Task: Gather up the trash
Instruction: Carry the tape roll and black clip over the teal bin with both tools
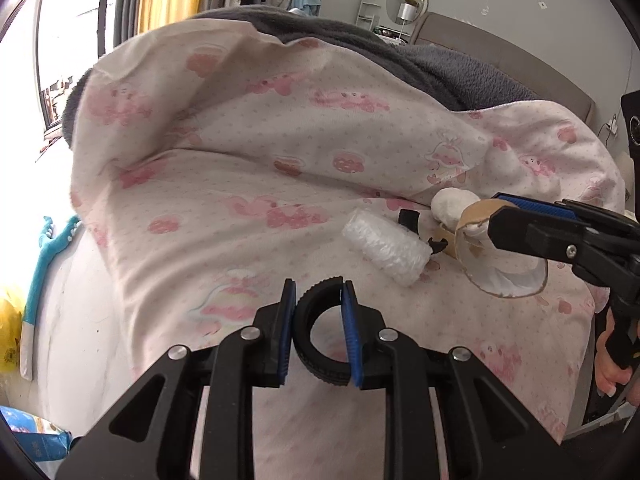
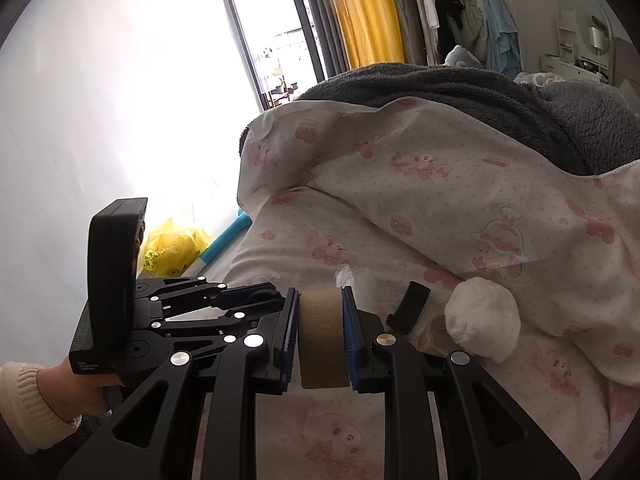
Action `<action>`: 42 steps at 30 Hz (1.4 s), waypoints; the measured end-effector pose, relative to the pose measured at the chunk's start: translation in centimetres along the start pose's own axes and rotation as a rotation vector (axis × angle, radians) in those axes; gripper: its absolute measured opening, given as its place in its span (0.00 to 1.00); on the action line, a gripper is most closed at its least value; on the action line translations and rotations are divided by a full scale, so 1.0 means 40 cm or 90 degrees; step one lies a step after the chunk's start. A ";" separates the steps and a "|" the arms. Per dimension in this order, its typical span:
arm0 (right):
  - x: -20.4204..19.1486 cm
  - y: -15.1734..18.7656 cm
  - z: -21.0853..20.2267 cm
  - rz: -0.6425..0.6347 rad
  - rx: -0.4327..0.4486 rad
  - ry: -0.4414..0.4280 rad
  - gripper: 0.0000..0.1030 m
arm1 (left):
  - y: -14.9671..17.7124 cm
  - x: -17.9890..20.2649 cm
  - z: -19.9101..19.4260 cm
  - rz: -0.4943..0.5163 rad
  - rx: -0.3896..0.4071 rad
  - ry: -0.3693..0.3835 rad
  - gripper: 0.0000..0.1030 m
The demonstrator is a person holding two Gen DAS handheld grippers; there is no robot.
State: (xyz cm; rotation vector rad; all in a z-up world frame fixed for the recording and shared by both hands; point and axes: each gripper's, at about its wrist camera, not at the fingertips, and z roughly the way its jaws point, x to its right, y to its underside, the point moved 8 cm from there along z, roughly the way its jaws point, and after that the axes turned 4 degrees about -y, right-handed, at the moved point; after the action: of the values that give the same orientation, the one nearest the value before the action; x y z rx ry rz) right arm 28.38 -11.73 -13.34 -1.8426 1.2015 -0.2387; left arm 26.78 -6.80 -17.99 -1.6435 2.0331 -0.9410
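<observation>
Left gripper [image 1: 319, 334] pinches a black ribbed ring [image 1: 320, 344] between its blue pads, low at six o'clock above the bed. Right gripper [image 2: 319, 338] is clamped on a brown cardboard tape roll [image 2: 322, 340]; only the left view shows that roll [image 1: 500, 256] as an open hoop at three o'clock. Just beside it lie a bubble-wrap roll [image 1: 384, 250], a white cotton wad [image 1: 450, 206] and a black clip [image 1: 408, 218]. The right view alone reveals a yellow plastic bag [image 2: 172, 250] at nine o'clock. Underneath, a pink-printed quilt [image 1: 260, 168], grey fleece blanket [image 1: 460, 68] at twelve, yellow curtain [image 2: 360, 12] beyond.
</observation>
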 end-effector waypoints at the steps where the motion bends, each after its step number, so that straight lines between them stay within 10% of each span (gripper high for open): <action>1: -0.008 0.000 0.000 0.002 0.003 -0.001 0.21 | 0.005 -0.007 -0.011 -0.001 0.000 -0.001 0.24; 15: -0.246 -0.003 0.065 -0.043 -0.001 -0.054 0.21 | 0.100 -0.159 -0.150 0.001 -0.009 -0.070 0.24; 42: -0.576 0.114 0.243 -0.097 -0.082 -0.131 0.21 | 0.481 -0.492 -0.207 -0.104 -0.233 -0.149 0.24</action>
State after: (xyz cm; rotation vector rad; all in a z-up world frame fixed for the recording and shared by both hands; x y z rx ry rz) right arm 19.34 11.89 -15.75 -2.0194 0.9542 -0.0546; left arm 12.71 16.24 -27.86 -2.0262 2.0158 -0.4092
